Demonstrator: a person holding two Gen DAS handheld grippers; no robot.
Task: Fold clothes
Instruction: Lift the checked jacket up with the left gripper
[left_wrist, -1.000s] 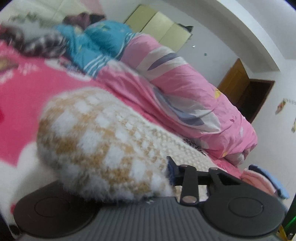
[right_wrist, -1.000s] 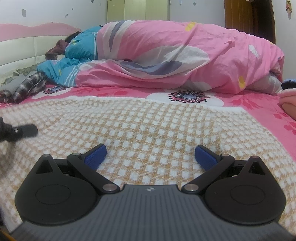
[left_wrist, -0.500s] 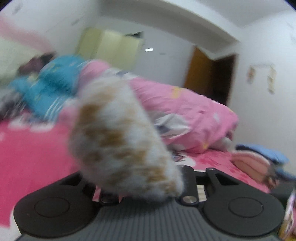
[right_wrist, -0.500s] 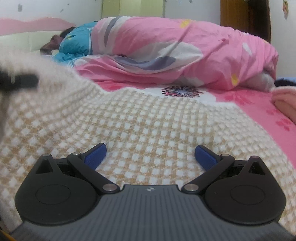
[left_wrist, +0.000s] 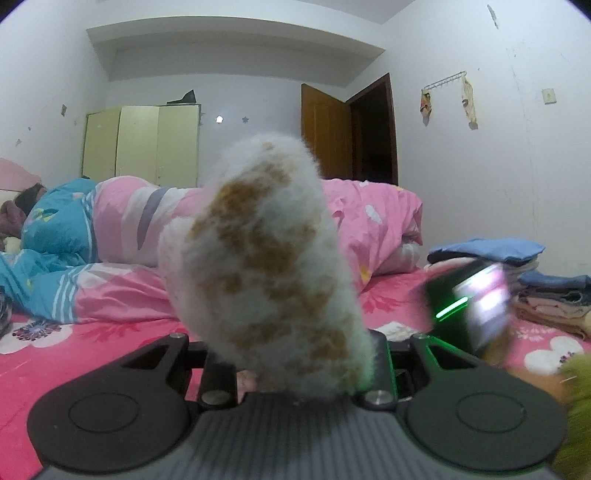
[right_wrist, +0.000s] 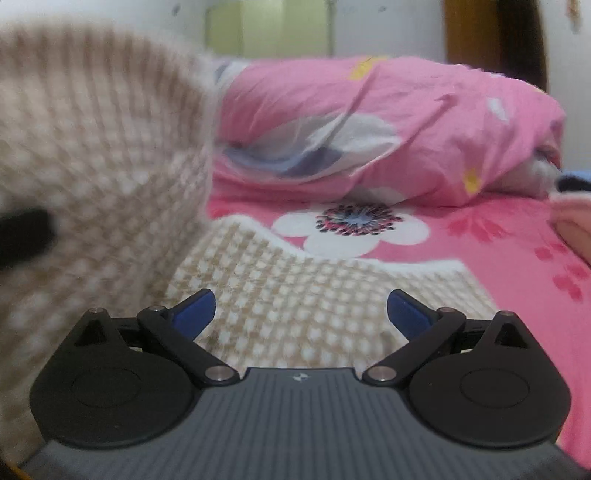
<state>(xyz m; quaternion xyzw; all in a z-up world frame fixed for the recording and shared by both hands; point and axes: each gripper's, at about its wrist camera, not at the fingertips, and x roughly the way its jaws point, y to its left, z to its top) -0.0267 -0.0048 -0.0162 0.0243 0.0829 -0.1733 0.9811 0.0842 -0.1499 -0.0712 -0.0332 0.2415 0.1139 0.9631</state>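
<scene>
Fuzzy checked sweater (left_wrist: 266, 266) is clamped in the left tool (left_wrist: 295, 373); right tool (right_wrist: 301, 308) gapes wide above it

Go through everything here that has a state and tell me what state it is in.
Left gripper: shut on the checked sweater.
Right gripper: open, above the sweater.
Checked sweater: one side lifted, the rest flat on the bed.
Door: open.
Wardrobe: closed.

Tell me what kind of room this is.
A bedroom, most likely: a bed with a pink floral sheet and a pink quilt heaped on it, a pale green wardrobe against the far wall, and folded clothes stacked at the side.
</scene>
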